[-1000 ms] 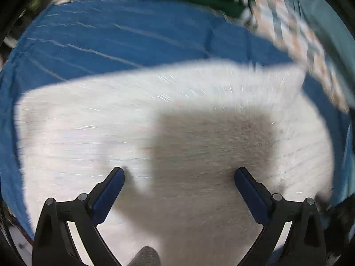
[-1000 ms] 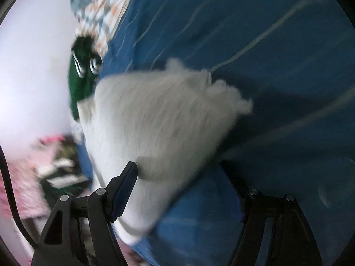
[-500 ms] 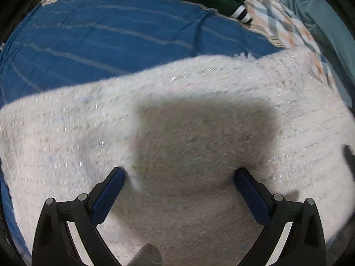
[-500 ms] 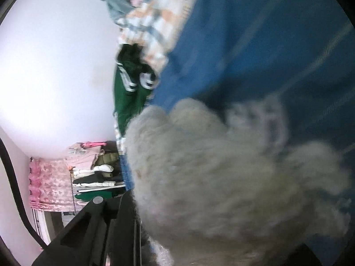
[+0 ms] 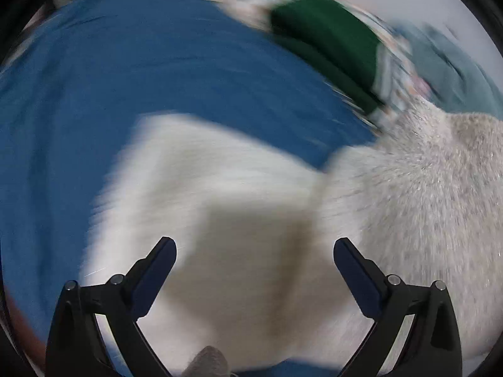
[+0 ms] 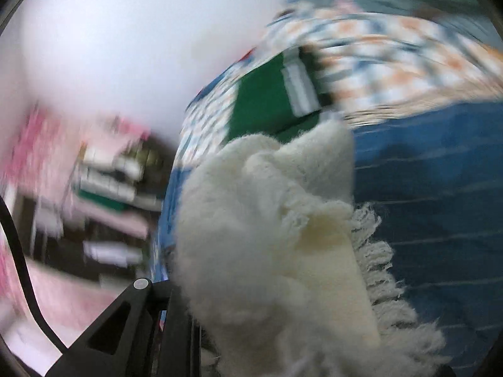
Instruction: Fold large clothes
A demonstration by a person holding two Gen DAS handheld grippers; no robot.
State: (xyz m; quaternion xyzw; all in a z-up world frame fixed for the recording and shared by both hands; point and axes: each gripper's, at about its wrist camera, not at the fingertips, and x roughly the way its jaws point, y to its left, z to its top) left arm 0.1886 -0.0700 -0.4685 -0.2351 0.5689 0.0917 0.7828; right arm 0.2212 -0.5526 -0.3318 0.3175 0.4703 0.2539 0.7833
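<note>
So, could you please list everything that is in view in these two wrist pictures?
fuzzy garment: one, white, with a fringed edge, lying on the blue sheet, one end bunched up at the right gripper.
blue sheet: one, blue with thin pale stripes, covering the bed.
green garment: one, dark green with white stripes, at the far side of the bed on the checked cloth.
checked cloth: one, orange, blue and white, at the far edge of the bed.
grey-green cloth: one, beyond the checked cloth; blurred.
shelves: beside the bed, holding blurred items.
left gripper: one, black with blue pads, open over the fuzzy garment.
right gripper: one, black, mostly hidden by the fuzzy garment it grips.
</note>
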